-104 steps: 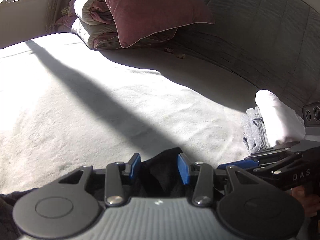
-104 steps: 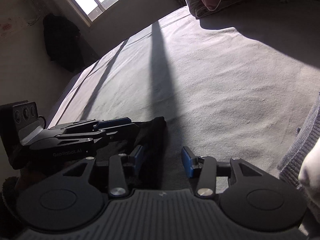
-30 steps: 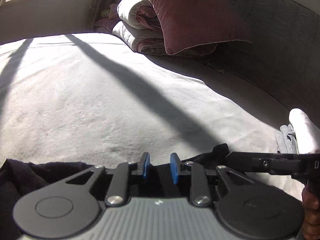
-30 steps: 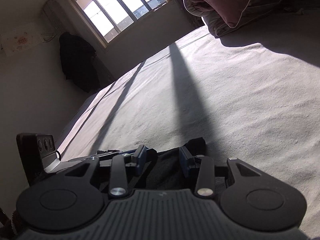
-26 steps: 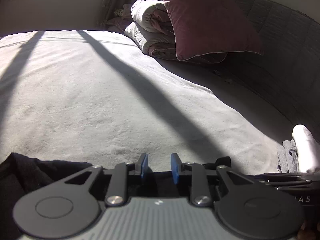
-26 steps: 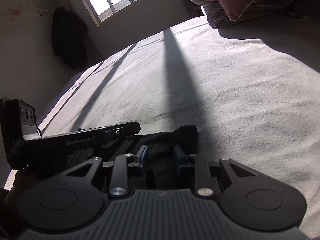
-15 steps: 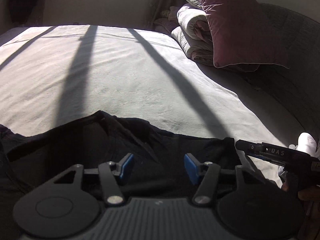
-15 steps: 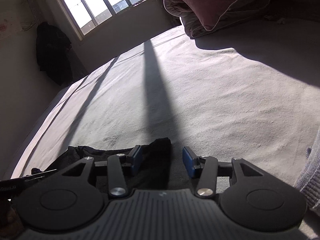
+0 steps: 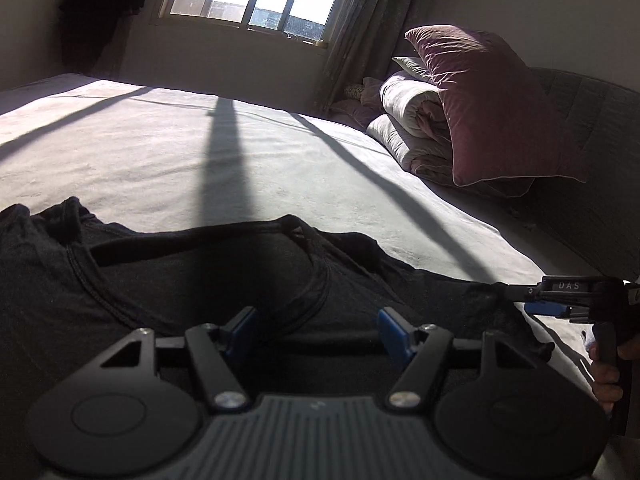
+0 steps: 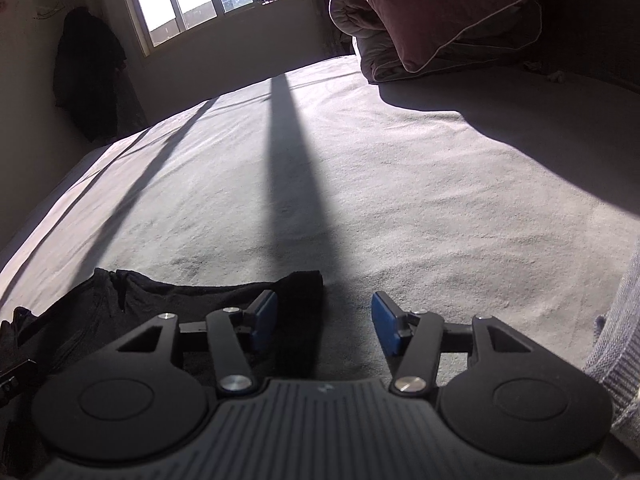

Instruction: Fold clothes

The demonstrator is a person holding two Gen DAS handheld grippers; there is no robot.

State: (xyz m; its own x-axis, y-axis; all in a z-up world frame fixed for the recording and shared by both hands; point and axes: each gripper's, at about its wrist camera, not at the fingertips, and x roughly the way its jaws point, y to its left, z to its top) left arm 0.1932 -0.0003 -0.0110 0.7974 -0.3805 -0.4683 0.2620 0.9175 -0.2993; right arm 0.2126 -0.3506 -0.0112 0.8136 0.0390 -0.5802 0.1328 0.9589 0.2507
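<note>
A black shirt (image 9: pixel 200 272) lies spread on the light bed sheet (image 9: pixel 200 160), its neckline facing the window. My left gripper (image 9: pixel 318 330) is open and empty, just above the shirt near the collar. My right gripper (image 10: pixel 324 322) is open and empty over the shirt's right corner (image 10: pixel 300 300); it also shows in the left wrist view (image 9: pixel 560 300) at the shirt's right edge.
A maroon pillow (image 9: pixel 492 108) rests on a folded duvet (image 9: pixel 412 128) at the head of the bed, against a grey headboard (image 9: pixel 592 160). A grey knit garment (image 10: pixel 616 344) lies at the right. A dark coat (image 10: pixel 88 72) hangs by the window.
Both grippers were shut on the shirt's edge a second ago; they have opened and let it go. The left gripper has drawn back, so the spread shirt shows.
</note>
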